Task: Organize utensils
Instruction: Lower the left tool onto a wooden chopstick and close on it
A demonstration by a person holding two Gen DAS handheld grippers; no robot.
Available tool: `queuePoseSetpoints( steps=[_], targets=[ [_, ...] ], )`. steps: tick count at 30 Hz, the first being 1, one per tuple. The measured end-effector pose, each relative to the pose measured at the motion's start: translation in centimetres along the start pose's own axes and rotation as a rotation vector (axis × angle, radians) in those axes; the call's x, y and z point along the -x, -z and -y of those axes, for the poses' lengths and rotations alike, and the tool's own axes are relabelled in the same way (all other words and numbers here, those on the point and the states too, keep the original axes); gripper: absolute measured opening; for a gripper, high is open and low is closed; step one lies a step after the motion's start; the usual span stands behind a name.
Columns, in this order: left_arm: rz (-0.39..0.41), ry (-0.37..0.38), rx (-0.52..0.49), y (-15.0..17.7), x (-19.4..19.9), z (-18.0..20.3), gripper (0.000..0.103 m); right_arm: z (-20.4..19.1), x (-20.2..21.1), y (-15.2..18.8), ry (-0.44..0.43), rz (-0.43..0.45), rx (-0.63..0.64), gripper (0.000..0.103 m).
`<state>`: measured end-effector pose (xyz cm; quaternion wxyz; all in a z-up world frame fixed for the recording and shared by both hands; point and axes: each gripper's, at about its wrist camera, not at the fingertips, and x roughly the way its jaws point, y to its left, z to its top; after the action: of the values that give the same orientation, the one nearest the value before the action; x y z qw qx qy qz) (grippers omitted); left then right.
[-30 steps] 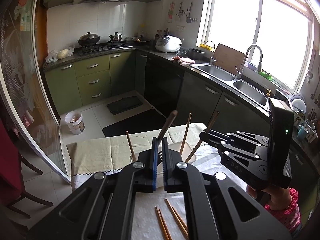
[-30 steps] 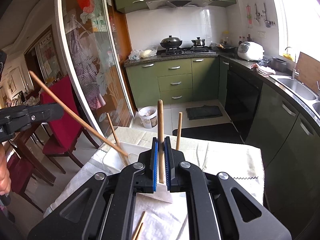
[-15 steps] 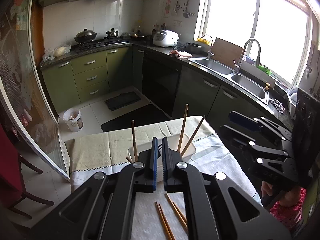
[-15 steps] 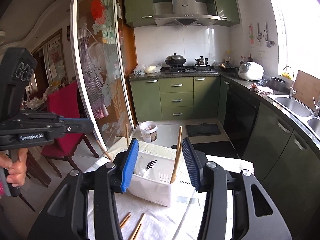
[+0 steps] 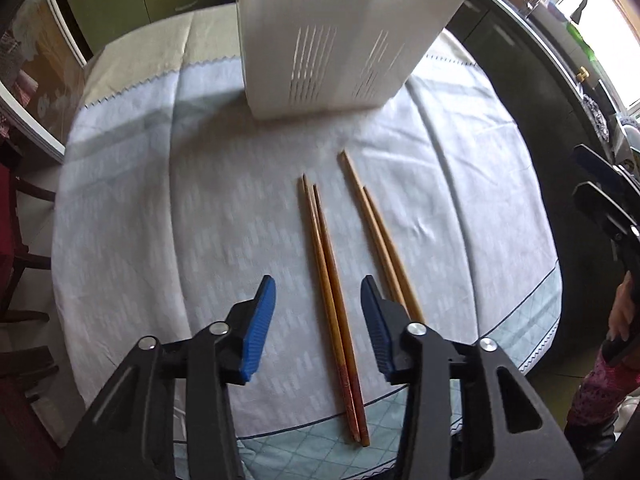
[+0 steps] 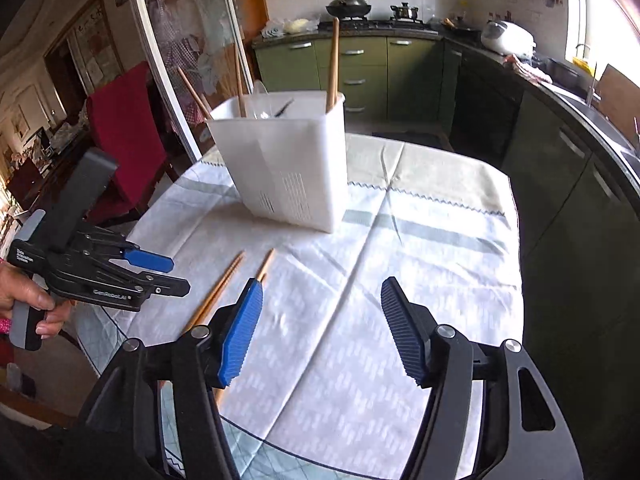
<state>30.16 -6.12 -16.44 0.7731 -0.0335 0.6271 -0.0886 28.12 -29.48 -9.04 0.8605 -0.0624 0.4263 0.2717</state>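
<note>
A round table covered by a pale checked tablecloth (image 5: 200, 208) fills both views, in a kitchen with green cabinets. Toward its far side stands a white plastic utensil caddy (image 6: 288, 168), already holding several wooden chopsticks upright along with a dark utensil, so part of the sorting looks done. Four chopsticks are left flat on the cloth in front of the caddy: a darker pair (image 5: 332, 288) touching each other, and a lighter pair (image 5: 380, 232) just beside them.

The left gripper (image 5: 318, 320) points steeply down over the darker pair. Its blue jaws are opening, the pair lies between them, and the pads touch nothing. The right gripper (image 6: 320, 328) hangs over bare cloth beside the chopsticks, its jaws opening wider and empty.
</note>
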Motion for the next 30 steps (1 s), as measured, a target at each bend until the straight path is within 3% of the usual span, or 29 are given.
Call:
queuePoseSetpoints(
  steps=[4, 16, 20, 23, 30],
  targets=[
    [-0.042, -0.047, 0.015, 0.1, -2.2, -0.1, 0.027, 0.8, -1.4, 2.2, -0.001, -0.058, -0.002, 0.057],
    [-0.059, -0.118, -0.02, -0.5, -3.6, 1.1, 0.022, 1.9, -2.5, 2.6, -0.012, -0.074, -0.042, 0.057],
    [-0.074, -0.152, -0.044, -0.9, -4.1, 2.0, 0.011, 0.1, -4.4, 2.3, -0.03, -0.125, -0.008, 0.054],
    [-0.081, -0.167, -0.043, -0.1, -3.7, 1.1, 0.011, -1.9, -6.5, 1.9, -0.059, -0.179, 0.011, 0.044],
    [-0.068, -0.158, -0.03, 0.7, -3.2, -0.6, 0.011, -5.7, -11.4, 0.8, -0.094, -0.319, 0.03, 0.032]
  ],
)
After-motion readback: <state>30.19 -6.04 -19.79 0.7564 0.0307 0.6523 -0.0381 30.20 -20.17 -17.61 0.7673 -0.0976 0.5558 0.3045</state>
